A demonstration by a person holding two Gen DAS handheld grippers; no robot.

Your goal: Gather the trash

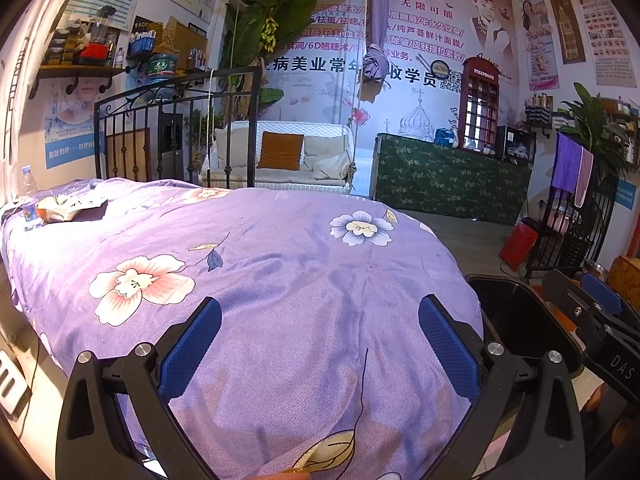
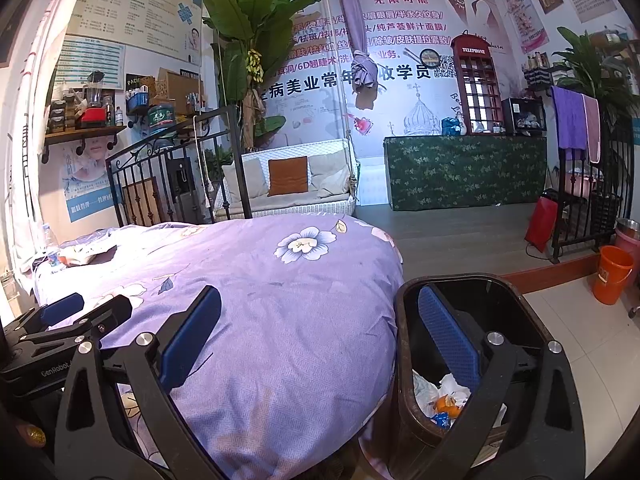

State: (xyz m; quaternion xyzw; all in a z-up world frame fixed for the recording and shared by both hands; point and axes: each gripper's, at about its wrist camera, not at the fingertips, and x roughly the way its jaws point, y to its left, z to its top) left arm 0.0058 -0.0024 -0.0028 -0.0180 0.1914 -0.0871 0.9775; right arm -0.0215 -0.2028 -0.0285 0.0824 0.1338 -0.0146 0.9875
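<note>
Purple floral bedspread point(image 1: 280, 264) fills the near ground of both views, and both grippers hang above its near edge with nothing between their blue pads. The left gripper point(image 1: 320, 320) has its jaws spread wide over bare cloth; the right gripper point(image 2: 320, 320) is likewise spread, its right finger overlapping the rim of the dark trash bin point(image 2: 404, 344) that stands on the floor just beside the bed's right side. Placed there, the bin seems meant to take whatever is lifted off the bed with a short carry. It already holds crumpled white paper point(image 2: 452, 386) and an orange scrap point(image 2: 442, 404). What is left to collect appears to lie at the far left of the bed: a plastic bottle point(image 1: 29, 196) standing upright and, just beside it, a flattened wrapper or bag point(image 1: 68, 206). Both are well apart from either gripper, so the next step likely calls for a long reach across the bedspread.
</note>
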